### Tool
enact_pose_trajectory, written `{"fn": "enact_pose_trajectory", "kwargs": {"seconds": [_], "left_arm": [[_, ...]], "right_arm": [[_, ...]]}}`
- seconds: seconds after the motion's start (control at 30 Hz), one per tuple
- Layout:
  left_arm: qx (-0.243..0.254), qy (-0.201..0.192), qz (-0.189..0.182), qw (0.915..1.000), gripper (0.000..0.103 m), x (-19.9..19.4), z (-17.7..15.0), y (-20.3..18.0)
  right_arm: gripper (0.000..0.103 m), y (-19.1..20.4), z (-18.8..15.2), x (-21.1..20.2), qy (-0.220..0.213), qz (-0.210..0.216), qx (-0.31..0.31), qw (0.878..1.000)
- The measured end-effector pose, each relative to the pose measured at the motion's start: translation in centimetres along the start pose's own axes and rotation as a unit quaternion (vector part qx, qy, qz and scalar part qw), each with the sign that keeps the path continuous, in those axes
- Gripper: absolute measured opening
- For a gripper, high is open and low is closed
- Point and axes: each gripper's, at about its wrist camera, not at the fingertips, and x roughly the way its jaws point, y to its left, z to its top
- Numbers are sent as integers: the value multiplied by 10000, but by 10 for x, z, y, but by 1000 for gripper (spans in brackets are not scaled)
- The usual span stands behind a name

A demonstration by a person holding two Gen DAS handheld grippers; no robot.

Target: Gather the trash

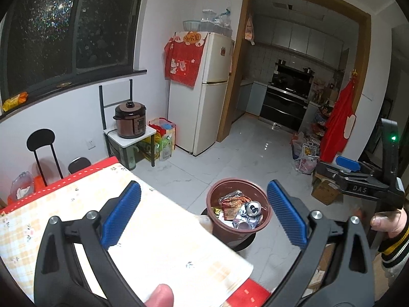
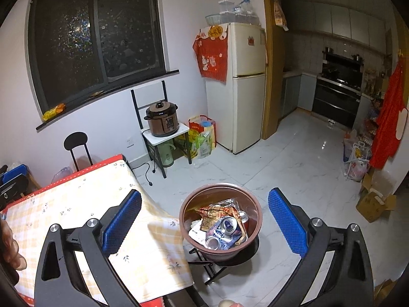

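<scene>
A brown round bin (image 1: 239,211) stands on a black stool beside the table corner; it holds crushed cans (image 1: 252,208) and wrappers (image 1: 231,203). It shows in the right wrist view too (image 2: 220,218), with cans (image 2: 228,223) and wrappers inside. My left gripper (image 1: 203,216) is open and empty, above the table's corner, with the bin between its fingertips. My right gripper (image 2: 204,220) is open and empty, held above the bin. The right gripper also shows at the right edge of the left wrist view (image 1: 358,176).
The table (image 1: 76,204) has a yellow checked cloth with a red border. Beyond stand a black chair (image 1: 42,143), a pressure cooker on a small stand (image 1: 130,120), bags, a white fridge (image 1: 204,89) and cardboard boxes (image 2: 374,199) on the tiled floor.
</scene>
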Motion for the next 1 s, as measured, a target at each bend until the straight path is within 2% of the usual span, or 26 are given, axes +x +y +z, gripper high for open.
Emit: {"fn": "enact_pose_trajectory", "kwargs": {"seconds": [0.37,1.0], "left_arm": [[152,-60,102,9998,97,-31,-20,17],[133,-15,52,9999,97,-34,-24,29]], "right_arm": [[98,27,-22,-37,-13,-325,-35,9995],[98,50,-21,-50,-50,-564,-146,9983]]}}
